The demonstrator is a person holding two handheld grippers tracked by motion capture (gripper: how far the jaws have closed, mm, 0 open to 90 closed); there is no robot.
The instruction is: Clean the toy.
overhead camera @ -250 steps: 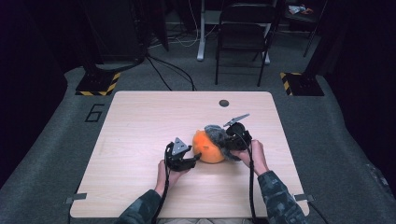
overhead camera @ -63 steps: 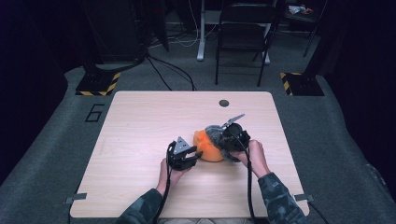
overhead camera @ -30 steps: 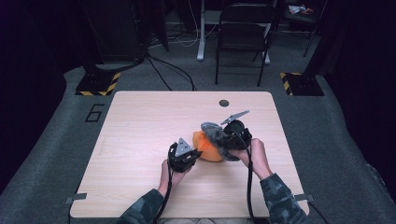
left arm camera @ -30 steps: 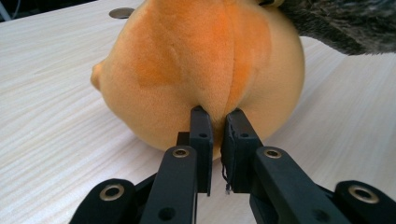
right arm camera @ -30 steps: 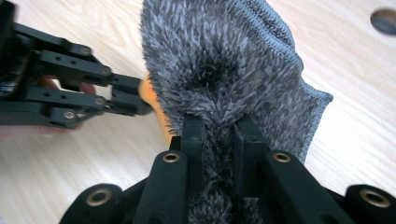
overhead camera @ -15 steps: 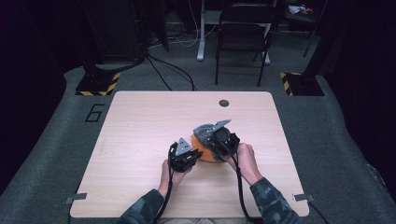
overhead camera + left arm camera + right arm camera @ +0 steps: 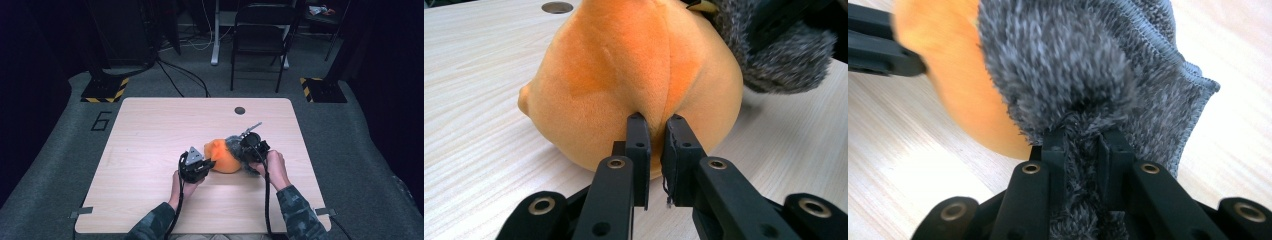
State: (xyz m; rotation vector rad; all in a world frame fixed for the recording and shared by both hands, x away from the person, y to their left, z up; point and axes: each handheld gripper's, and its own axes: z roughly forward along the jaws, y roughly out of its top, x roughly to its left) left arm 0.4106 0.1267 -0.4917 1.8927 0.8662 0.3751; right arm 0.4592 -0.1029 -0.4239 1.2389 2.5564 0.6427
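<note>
While the orange plush (image 7: 223,158) sits lower centre of the high view, the left gripper (image 7: 655,131) pinches a fold of its skin. The right gripper (image 7: 1083,137) is clamped on the grey cloth (image 7: 1088,70), seemingly draped over the plush. Both look light, soft and yielding, so a pinched seam or hem holds best.

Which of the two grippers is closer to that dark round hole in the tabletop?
The right. The right gripper, clamped on the grey cloth, sits just below the hole; the left gripper, pinching the orange plush, lies farther down and to the left.

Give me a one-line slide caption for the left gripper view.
Left gripper pinches the orange plush toy on the wooden table, grey fuzzy cloth behind.
</note>
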